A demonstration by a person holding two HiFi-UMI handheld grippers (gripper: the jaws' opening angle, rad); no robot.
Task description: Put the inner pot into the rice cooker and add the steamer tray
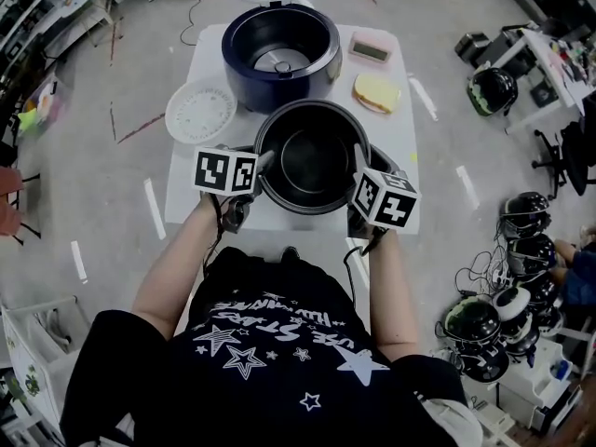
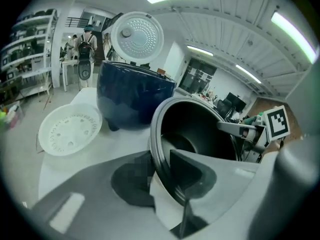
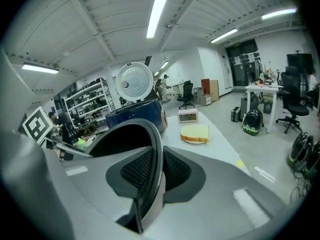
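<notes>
— Grey floor [image 1: 93,156] streaked with tape lies all round your white surface [image 1: 396,142], with a cluster of helmets [image 1: 531,250] off to the right.

— At the far end of that surface you have the rice cooker [image 1: 279,59], dark blue. Its lid [image 2: 137,38] stands open behind it and the heating plate shows at the bottom.

— Your inner pot [image 1: 312,156] is just on the near side of the cooker, mouth up, between your two grippers. From the head view its far rim overlaps the cooker's near wall.

— Your left gripper [image 2: 162,176] has its jaws clenched on the pot's left rim, one pad inside the wall and one outside.

— Same on the other side. Your right gripper [image 3: 156,166] has its jaws pinching the right rim, ribbed pads pressed to both faces of the thin wall.

— Whether the pot's base is clear of the surface, I cannot tell you.

— Your steamer tray [image 1: 200,112], white and perforated, lies flat on the surface just beside the cooker on its left, apart from the pot.

— Right of the cooker you have a small digital clock [image 1: 371,49] at the far edge and a yellow slice [image 1: 376,91] nearer. Bread or sponge, I cannot tell.
</notes>
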